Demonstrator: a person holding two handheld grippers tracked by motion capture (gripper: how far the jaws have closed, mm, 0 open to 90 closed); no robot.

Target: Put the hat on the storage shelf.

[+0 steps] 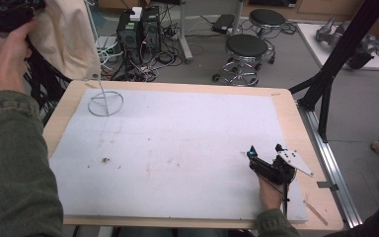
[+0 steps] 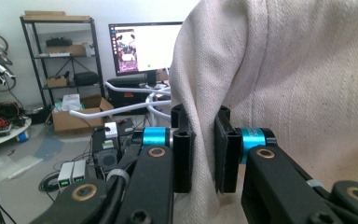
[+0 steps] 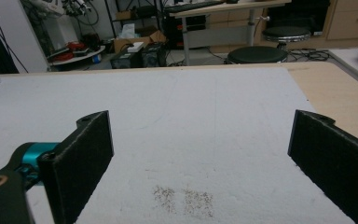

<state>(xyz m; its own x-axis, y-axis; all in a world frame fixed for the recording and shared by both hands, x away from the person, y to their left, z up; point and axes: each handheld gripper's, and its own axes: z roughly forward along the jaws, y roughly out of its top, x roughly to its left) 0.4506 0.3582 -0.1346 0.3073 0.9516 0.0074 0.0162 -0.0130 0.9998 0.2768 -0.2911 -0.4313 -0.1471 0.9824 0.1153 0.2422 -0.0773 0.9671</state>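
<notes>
my left hand-held gripper [image 2: 200, 154] pinches one fold of one cream cloth [image 2: 279, 79], held high beyond the tabletop's [image 1: 296, 118] far left corner. my right hand-held gripper [image 3: 200, 158] rests wide open, holding nothing, on the white mat [image 1: 177, 148]. one wire ring stand [image 1: 105, 103], probably the cloth's hanger, stands below.

A wooden table [image 1: 296, 123] carries a white foam mat [image 1: 177, 148]; a wire ring stand [image 1: 105, 103] sits upper left.

Olive sleeves [image 1: 15, 163], black claws [image 2: 204, 154], blue collars [image 2: 156, 136]
</notes>
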